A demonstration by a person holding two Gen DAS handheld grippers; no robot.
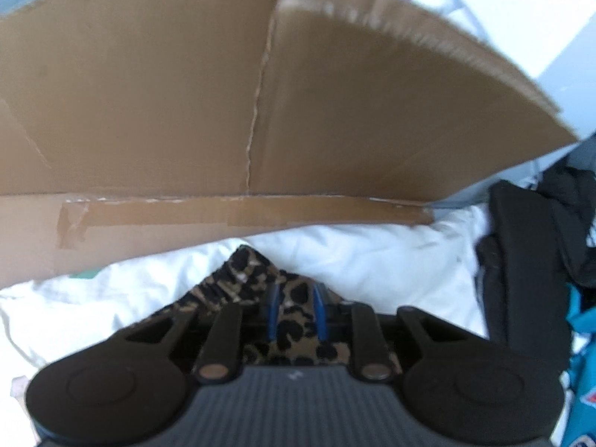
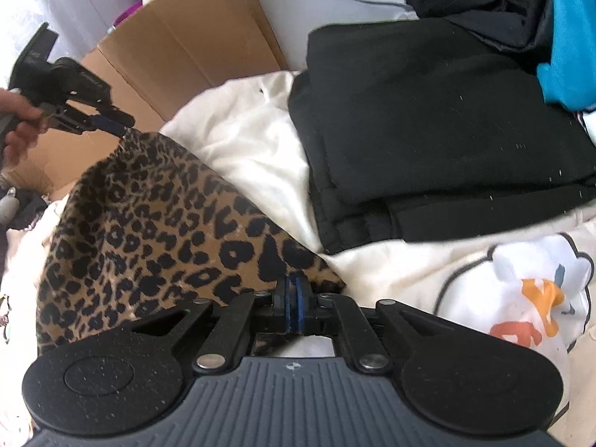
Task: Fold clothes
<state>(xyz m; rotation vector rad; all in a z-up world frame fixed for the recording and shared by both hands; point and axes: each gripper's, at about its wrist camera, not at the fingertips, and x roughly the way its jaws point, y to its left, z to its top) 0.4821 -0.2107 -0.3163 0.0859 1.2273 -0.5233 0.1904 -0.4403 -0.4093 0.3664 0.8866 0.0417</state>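
Note:
A leopard-print garment [image 2: 156,223] hangs stretched between both grippers above a white bedsheet [image 2: 246,138]. My right gripper [image 2: 294,298] is shut on its near corner, blue pads pressed together over the cloth. In the right wrist view my left gripper [image 2: 121,124] pinches the far corner, held by a person's hand [image 2: 18,126] at the left edge. In the left wrist view the left gripper [image 1: 298,309] has the leopard cloth [image 1: 246,279] bunched between its blue pads [image 1: 273,311].
A folded black garment [image 2: 439,141] lies on the sheet to the right, seen also as a black stack [image 1: 521,260]. A large cardboard box [image 1: 223,104] stands close ahead of the left gripper. Blue clothing [image 2: 570,48] and a cartoon-print fabric [image 2: 529,290] lie at the right.

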